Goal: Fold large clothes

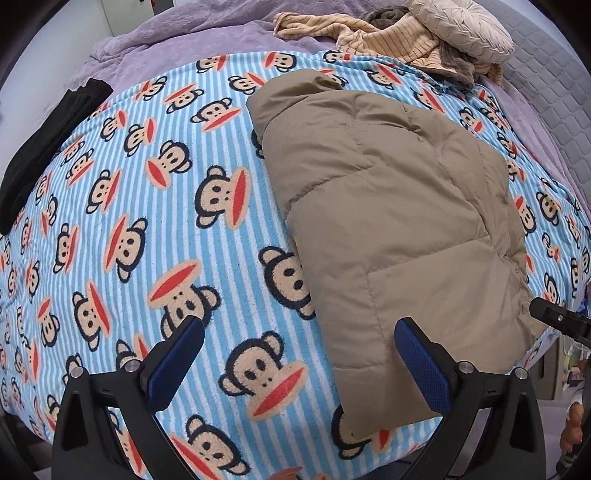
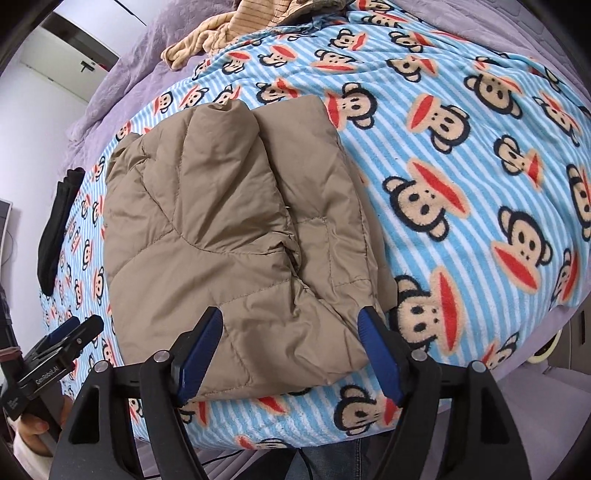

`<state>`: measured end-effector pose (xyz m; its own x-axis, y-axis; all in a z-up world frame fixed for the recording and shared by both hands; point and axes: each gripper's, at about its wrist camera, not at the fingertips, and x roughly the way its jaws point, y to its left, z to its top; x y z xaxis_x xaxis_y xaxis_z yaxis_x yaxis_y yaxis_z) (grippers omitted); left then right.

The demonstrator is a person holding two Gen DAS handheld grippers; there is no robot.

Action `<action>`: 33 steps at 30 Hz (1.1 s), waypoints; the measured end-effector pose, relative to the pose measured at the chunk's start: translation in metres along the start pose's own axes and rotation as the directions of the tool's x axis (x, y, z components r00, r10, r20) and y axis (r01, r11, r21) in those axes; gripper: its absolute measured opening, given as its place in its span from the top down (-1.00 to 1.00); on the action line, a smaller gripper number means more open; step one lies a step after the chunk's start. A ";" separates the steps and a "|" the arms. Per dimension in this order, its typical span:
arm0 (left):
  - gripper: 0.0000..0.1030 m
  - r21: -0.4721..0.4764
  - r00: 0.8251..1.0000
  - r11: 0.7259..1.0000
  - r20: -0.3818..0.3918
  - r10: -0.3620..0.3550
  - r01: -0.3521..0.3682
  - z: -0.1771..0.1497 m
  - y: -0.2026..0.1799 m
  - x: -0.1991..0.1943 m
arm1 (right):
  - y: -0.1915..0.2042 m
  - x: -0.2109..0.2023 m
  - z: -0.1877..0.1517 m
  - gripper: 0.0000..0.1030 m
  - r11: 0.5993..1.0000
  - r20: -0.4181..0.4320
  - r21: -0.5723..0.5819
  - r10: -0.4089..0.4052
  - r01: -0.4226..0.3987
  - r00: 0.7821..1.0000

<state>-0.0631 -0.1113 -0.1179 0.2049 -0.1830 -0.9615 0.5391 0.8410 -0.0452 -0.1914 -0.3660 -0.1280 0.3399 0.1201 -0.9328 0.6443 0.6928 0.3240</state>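
Observation:
A khaki puffer jacket [image 1: 399, 221] lies folded into a compact bundle on a blue striped monkey-print blanket [image 1: 147, 221]. My left gripper [image 1: 299, 332] is open above the blanket at the jacket's near left edge, holding nothing. In the right wrist view the same jacket [image 2: 221, 229] fills the middle, and my right gripper [image 2: 291, 321] is open, its blue pads straddling the jacket's near edge without closing on it. The left gripper [image 2: 62, 332] shows at the lower left of that view, held by a hand.
A black garment [image 1: 40, 147] lies at the blanket's left edge. Beige striped clothes [image 1: 388, 40] and a round cream cushion [image 1: 465, 29] sit at the far end on a purple bedspread [image 1: 166, 40]. The blanket [image 2: 480, 184] lies bare right of the jacket.

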 end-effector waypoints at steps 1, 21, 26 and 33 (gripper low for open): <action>-1.00 -0.010 1.000 1.000 -0.009 0.002 -0.002 0.000 0.002 0.003 | 0.000 0.000 0.002 -0.53 1.000 -0.005 -0.003 0.002 -0.002 1.000; -1.00 -0.283 0.956 0.920 -0.027 -0.291 0.272 0.047 0.032 0.057 | -0.049 0.046 0.098 -0.86 0.983 -0.091 0.032 0.185 -0.183 0.978; -1.00 -0.329 0.904 0.856 -0.015 -0.428 0.400 0.053 0.041 0.079 | -0.073 0.068 0.115 -0.99 0.953 -0.086 0.101 0.294 -0.285 0.952; -1.00 -0.393 0.818 0.754 -0.007 -0.575 0.527 0.058 0.045 0.112 | -0.083 0.120 0.126 -0.99 0.865 -0.150 0.218 0.487 -0.452 0.861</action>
<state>0.0315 -0.1233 -0.2124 -0.1486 -0.6299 -0.7624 0.1937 0.7374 -0.6470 -0.1182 -0.4988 -0.2474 0.5036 0.5471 -0.6686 0.5533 0.3901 0.7360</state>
